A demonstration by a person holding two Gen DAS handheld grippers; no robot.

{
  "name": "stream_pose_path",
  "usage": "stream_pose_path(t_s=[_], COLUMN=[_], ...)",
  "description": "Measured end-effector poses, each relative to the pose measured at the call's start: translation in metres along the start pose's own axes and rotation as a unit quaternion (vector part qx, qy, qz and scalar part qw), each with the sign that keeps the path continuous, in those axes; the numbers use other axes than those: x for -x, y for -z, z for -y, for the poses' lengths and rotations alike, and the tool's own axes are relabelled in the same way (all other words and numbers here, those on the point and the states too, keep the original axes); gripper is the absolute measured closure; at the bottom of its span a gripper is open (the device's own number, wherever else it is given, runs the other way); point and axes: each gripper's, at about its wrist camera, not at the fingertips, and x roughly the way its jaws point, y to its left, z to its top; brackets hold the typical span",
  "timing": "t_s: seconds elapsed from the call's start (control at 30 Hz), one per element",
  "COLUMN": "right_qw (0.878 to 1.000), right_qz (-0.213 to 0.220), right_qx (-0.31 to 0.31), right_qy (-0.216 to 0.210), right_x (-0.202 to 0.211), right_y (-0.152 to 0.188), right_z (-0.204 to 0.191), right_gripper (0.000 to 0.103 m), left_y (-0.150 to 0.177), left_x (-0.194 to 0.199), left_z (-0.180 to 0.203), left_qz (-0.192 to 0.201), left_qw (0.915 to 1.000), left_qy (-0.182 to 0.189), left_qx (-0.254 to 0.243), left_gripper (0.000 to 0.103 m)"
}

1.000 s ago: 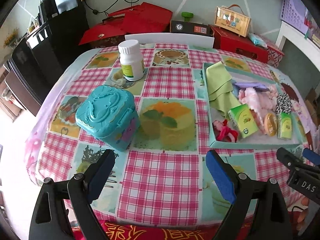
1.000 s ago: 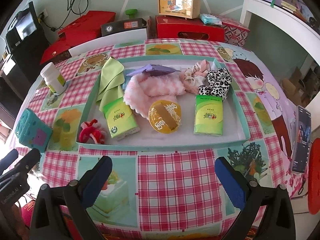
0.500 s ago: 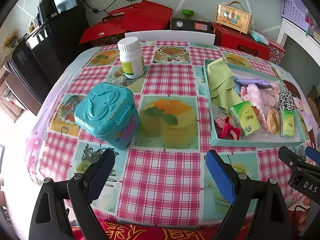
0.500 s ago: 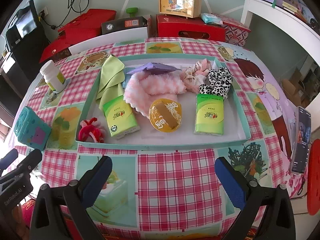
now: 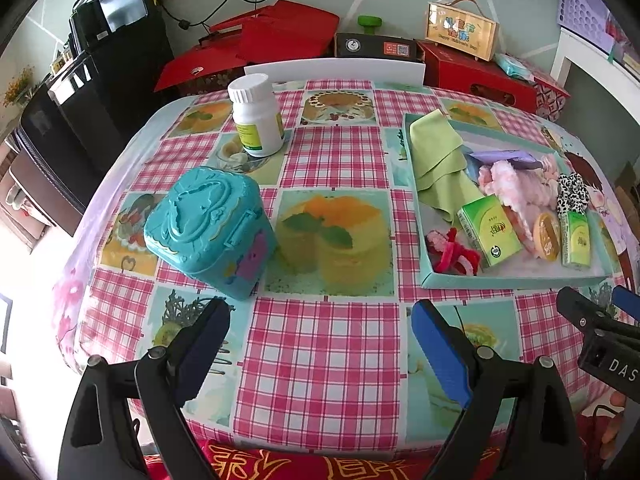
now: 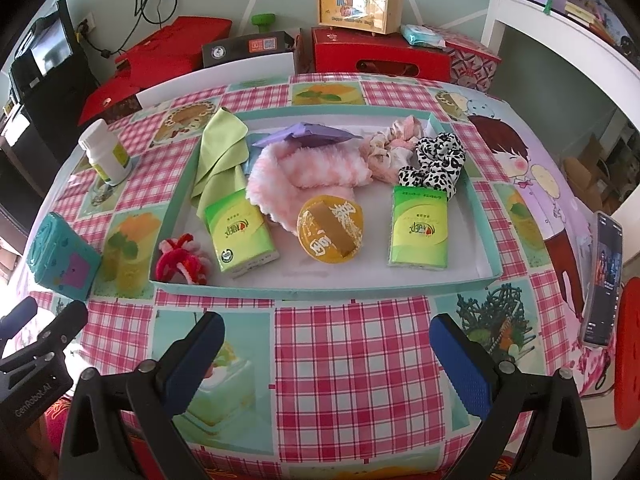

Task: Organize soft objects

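Note:
A teal tray point(image 6: 320, 291) on the table holds soft things: a green cloth point(image 6: 220, 156), a fluffy pink headband point(image 6: 308, 172), a leopard scrunchie point(image 6: 436, 164), a pink scrunchie point(image 6: 390, 146), a red yarn piece point(image 6: 182, 262), two green tissue packs point(image 6: 238, 236) point(image 6: 418, 230) and a round yellow item point(image 6: 330, 228). The tray also shows in the left wrist view point(image 5: 508, 280). My right gripper point(image 6: 326, 354) is open and empty, above the table in front of the tray. My left gripper point(image 5: 320, 342) is open and empty, near the front edge, right of a teal box point(image 5: 212, 228).
A white pill bottle point(image 5: 258, 114) stands at the back left of the table. A phone point(image 6: 602, 280) lies near the right edge. Red boxes point(image 6: 376, 54) and black furniture point(image 5: 100, 60) stand behind the table. A white shelf point(image 6: 560, 40) is at the right.
Both grippers have drawn back a little from the table, so the tray and box look slightly farther. Both stay open and empty.

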Motion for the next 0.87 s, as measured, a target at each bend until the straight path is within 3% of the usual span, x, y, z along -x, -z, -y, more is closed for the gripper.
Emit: stream_pose_path(t_s=[0.87], right_qw=[1.0], right_qz=[-0.005], right_qx=[0.0], right_qy=[-0.002], right_x=[-0.003], right_y=[0.0001], right_z=[0.0005], right_gripper=[0.0], left_y=[-0.0003], left_x=[-0.001], left_z=[-0.0044], left_qz=[0.003], left_qw=[1.0], left_qy=[0.003], left_qx=[0.009], left_gripper=[0.011])
